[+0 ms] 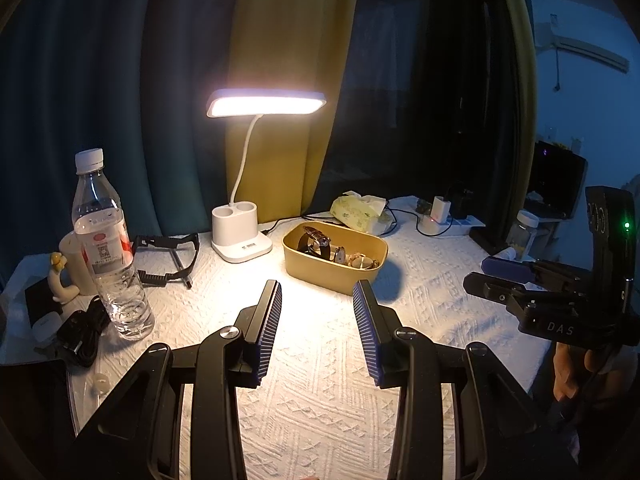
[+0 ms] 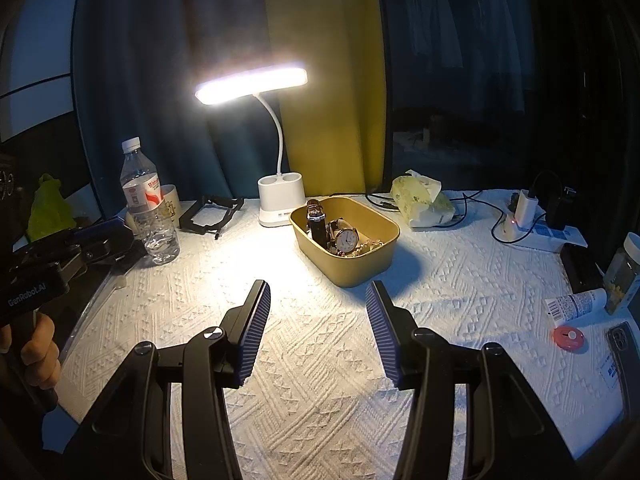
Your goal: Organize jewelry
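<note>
The yellow tray [image 2: 345, 240] sits just above frame centre under the lamp [image 2: 252, 84]. The right wrist view shows a watch [image 2: 346, 239] dial in it. Left gripper [image 1: 317, 286] and right gripper [image 2: 318, 286] stand apart, empty. Only the right view shows a phone [image 2: 624, 346], lower right.

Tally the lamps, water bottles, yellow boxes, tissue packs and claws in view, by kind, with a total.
Lamp: 1
Water bottle: 1
Yellow box: 1
Tissue pack: 1
Claws: 2, the left claw and the right claw
Total: 6
</note>
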Action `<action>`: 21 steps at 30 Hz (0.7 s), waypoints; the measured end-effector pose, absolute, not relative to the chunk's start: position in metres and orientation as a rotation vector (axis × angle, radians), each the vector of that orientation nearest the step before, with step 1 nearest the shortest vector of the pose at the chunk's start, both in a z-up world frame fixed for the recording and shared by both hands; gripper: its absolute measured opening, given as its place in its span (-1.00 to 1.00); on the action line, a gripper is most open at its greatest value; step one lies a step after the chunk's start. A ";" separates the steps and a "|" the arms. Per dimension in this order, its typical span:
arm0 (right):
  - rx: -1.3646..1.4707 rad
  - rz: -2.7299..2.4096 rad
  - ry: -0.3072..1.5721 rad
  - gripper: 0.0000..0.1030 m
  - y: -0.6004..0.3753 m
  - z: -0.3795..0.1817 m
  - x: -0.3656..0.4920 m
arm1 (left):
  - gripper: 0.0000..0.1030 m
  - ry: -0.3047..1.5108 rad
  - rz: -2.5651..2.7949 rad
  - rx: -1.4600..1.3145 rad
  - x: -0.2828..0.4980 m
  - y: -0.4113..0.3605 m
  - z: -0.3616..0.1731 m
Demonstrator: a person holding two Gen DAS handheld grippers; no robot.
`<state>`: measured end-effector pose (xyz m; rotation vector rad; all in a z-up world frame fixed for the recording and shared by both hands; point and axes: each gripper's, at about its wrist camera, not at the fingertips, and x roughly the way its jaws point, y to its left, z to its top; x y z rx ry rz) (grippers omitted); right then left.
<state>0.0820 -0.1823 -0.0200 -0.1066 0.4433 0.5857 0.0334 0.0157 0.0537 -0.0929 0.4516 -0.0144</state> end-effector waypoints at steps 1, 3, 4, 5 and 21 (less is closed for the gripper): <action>-0.106 0.586 0.444 -0.03 -0.182 -0.020 0.082 | -0.23 0.451 -0.013 -0.092 0.033 0.016 0.054; -0.105 0.586 0.445 -0.03 -0.181 -0.020 0.083 | -0.23 0.450 -0.010 -0.093 0.034 0.016 0.054; -0.106 0.586 0.447 -0.03 -0.181 -0.020 0.083 | -0.23 0.451 -0.010 -0.093 0.034 0.016 0.054; -0.106 0.586 0.448 -0.03 -0.181 -0.021 0.084 | -0.23 0.452 -0.010 -0.093 0.034 0.016 0.054; -0.103 0.588 0.458 -0.02 -0.177 -0.022 0.091 | -0.23 0.453 -0.016 -0.096 0.039 0.017 0.054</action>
